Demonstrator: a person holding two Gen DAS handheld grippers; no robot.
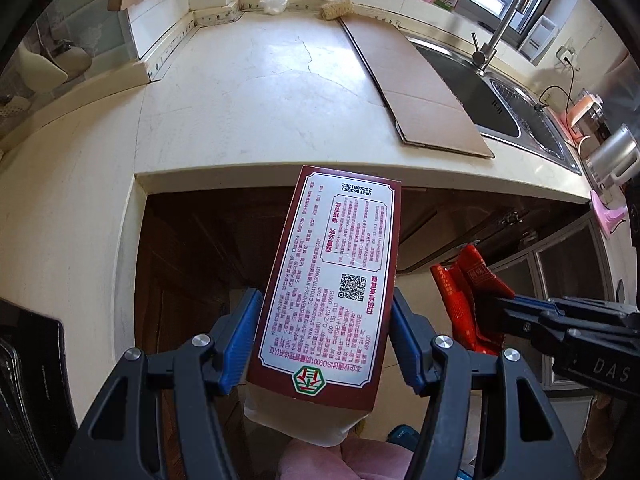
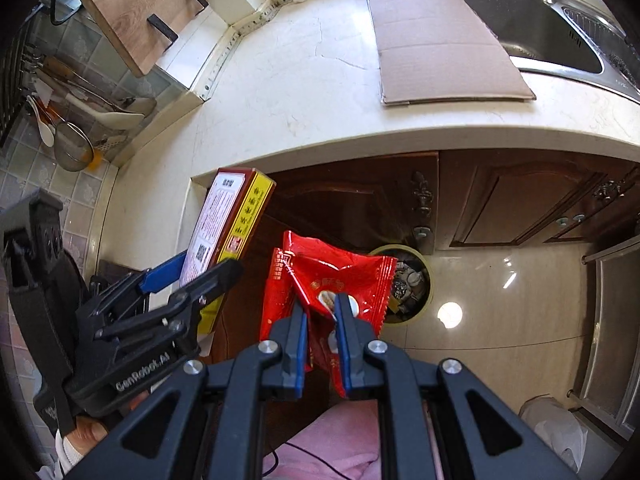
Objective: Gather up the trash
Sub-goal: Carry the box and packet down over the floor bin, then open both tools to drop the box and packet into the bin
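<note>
My left gripper (image 1: 326, 320) is shut on a dark red carton (image 1: 332, 276) with a white printed panel, held in the air just off the counter's front edge. The carton also shows in the right wrist view (image 2: 230, 232), with its yellow side. My right gripper (image 2: 322, 312) is shut on a red snack wrapper (image 2: 340, 276), held above the floor. The wrapper also shows at the right of the left wrist view (image 1: 466, 296). A round trash bin (image 2: 416, 292) with rubbish in it stands on the floor below the wrapper, by the cabinet doors.
The cream counter (image 1: 260, 92) carries a flat cardboard sheet (image 1: 416, 80), a crumpled white bag (image 1: 274, 2) and a scrubber (image 1: 336, 9) at the back. A steel sink (image 1: 500, 96) with a tap lies to the right. Brown cabinet doors (image 2: 520, 200) stand below.
</note>
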